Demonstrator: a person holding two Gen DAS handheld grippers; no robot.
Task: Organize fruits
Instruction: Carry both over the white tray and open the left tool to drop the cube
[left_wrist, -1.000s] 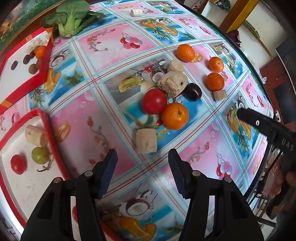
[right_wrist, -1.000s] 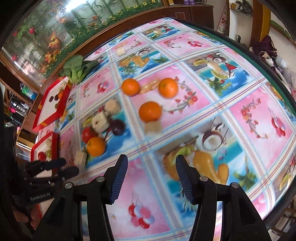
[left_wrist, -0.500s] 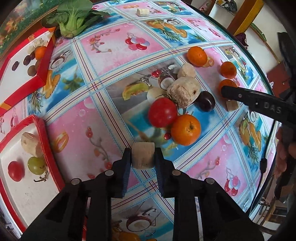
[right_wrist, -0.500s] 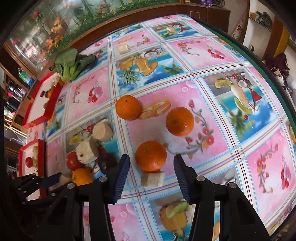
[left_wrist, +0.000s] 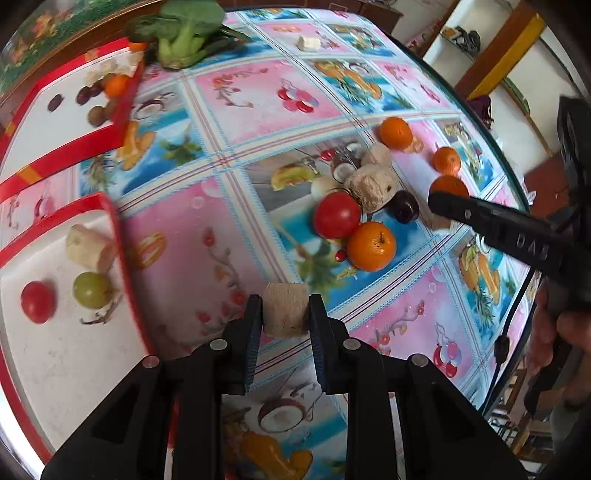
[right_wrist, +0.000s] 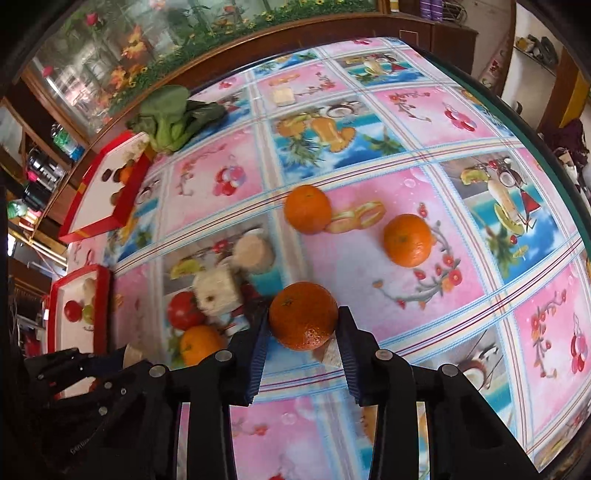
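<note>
While a second ago the left gripper (left_wrist: 285, 316) hung wide open above the flowered pink-and-blue tablecloth (left_wrist: 258, 92), its pads now clamp a pale beige, cork-like cylindrical chunk (left_wrist: 285, 309) at the lower centre of the left wrist view, and the piece looks to sit slightly clear of the cloth. That change suggests the pick is made and the chunk is ready to travel to the near red-rimmed white tray (left_wrist: 66, 354) at the lower left, where a similar beige piece (left_wrist: 88, 248), a green grape (left_wrist: 92, 290) and a small red tomato (left_wrist: 37, 301) already lie. The right gripper (right_wrist: 301, 332) has swung in over a round orange mandarin (right_wrist: 303, 315) at the lower centre of its own view; its jaws are closing, with the fruit between them and the pads at or almost at its skin, so a firm hold cannot be confirmed. A small beige wedge (right_wrist: 330, 354) lies just behind the mandarin and could get nipped. A second red-rimmed tray (left_wrist: 55, 122) at the upper left holds dark fruits and an orange one, likely the mandarin's destination.
</note>
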